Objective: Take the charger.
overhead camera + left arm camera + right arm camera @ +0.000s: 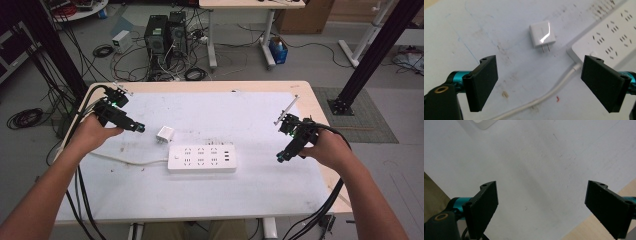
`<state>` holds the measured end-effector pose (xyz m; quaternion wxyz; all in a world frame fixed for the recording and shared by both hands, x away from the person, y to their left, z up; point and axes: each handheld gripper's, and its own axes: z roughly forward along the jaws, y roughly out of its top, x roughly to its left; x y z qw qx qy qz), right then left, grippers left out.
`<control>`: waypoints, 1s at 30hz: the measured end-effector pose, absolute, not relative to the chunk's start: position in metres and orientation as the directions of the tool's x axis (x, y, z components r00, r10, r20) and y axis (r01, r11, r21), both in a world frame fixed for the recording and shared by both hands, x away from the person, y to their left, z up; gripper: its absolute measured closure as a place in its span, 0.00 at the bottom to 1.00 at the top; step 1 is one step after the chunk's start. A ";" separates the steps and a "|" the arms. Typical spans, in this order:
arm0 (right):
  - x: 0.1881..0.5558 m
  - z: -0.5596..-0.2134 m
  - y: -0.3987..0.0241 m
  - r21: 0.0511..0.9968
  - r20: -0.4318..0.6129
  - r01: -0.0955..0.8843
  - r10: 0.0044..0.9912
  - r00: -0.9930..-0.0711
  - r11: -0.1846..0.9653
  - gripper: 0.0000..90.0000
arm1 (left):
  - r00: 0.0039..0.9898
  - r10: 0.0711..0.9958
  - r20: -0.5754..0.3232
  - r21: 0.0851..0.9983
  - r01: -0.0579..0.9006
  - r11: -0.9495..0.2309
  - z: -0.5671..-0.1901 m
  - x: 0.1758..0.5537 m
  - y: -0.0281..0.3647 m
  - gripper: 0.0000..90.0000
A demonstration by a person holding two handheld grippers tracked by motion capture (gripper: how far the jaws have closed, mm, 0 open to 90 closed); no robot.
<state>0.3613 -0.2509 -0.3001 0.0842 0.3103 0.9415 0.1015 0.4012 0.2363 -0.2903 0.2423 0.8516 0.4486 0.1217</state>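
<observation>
White mat on table. Adapter lies flat, prongs free, just beside strip. Left gripper is aimed at it, jaws wide, empty; right gripper wide, idle. Approach step judged; next, adapter is to be straddled and pinched.

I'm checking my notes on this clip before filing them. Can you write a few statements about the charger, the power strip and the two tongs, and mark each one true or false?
1. The small white cube charger with two metal prongs lies on the table, unplugged. True.
2. The left tongs are clamped on the charger. False: their jaws stand open, with the charger lying ahead of them, untouched.
3. The long white plastic power strip lies between the two hands in the high view. True.
4. The right tongs hold the power strip's white cable. False: they are open over bare table; the cable runs by the left tongs.
5. The charger sits in one of the strip's sockets. False: it lies beside the strip.
</observation>
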 end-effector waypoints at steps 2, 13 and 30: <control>0.362 -0.300 -0.250 0.251 -0.104 0.562 0.599 -0.794 0.788 0.12 | 0.557 0.831 -0.011 0.524 0.710 -0.469 -0.292 0.404 0.233 0.16; 0.364 -0.301 -0.248 0.246 -0.105 0.567 0.603 -0.791 0.786 0.12 | 0.531 0.846 -0.049 0.529 0.732 -0.429 -0.313 0.419 0.215 0.16; 0.368 -0.309 -0.246 0.245 -0.097 0.571 0.605 -0.790 0.784 0.12 | 0.496 0.864 -0.082 0.560 0.741 -0.372 -0.361 0.447 0.194 0.16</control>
